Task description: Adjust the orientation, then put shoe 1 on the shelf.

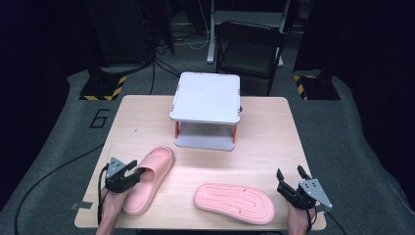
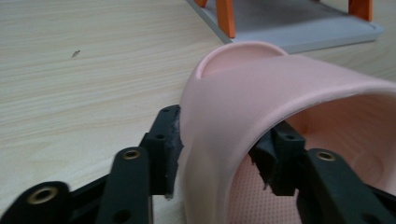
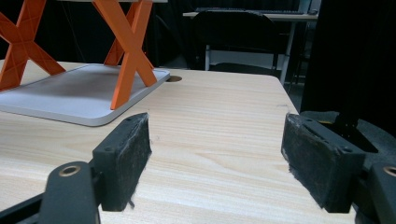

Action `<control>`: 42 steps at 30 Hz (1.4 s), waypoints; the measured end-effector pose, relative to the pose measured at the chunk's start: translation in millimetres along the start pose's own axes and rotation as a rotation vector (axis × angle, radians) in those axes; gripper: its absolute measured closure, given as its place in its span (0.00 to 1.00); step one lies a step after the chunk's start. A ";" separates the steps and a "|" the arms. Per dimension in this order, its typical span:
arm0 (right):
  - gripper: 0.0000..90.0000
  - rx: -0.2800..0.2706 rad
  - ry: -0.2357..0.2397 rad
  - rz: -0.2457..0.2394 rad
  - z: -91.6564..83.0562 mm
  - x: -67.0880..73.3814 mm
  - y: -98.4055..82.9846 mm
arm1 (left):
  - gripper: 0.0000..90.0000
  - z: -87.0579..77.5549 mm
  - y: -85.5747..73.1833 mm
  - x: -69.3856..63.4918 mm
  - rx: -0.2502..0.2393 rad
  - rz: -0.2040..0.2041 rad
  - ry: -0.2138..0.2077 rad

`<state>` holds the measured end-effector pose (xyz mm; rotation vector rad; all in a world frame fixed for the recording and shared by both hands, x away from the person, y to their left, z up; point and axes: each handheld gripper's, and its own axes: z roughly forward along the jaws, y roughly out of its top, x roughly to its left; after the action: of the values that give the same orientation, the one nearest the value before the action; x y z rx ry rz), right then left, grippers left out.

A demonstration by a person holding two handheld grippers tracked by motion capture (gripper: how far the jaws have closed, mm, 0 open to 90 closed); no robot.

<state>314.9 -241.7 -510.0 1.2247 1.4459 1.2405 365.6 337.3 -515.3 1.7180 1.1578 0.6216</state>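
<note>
- Pink foam is sitting between my left gripper's jaws: one jaw is lying against the outside of the upright slipper's strap, the other is reaching inside under the strap.
- I am seeing the outer pad touching the strap wall in the left gripper view, and the inner one sitting close against its inside; whether the pads are pressing I cannot tell, since the strap is showing no squeeze.
- In the high view, the left gripper is resting at about eight o'clock on the table, with my left hand coming in from the near edge.
- That slipper is lying sole-down at about seven o'clock, its toe pointing toward one o'clock, at the stand.
- The second slipper is lying sole-up at about five o'clock, its ribbed tread facing the camera, well apart from the first.
- My right gripper is hovering at about four o'clock, near the table's right edge, just beside the heel end of the overturned slipper and not touching it.
- Its jaws are standing wide apart with bare wood between them, as the right gripper view is showing.
- The grey stand with orange legs is sitting at twelve o'clock, its lower shelf facing me.
- A black folding chair is standing beyond the far edge of the table.
</note>
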 end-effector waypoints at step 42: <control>0.27 0.003 0.042 -0.003 1.5 0.2 2.1 | 0.87 81.2 65.6 -56.9 0.028 0.074 -0.076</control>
<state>316.7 -241.2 -508.1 1.2040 1.4799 1.2691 434.2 244.7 -486.2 1.7996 1.0587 0.5827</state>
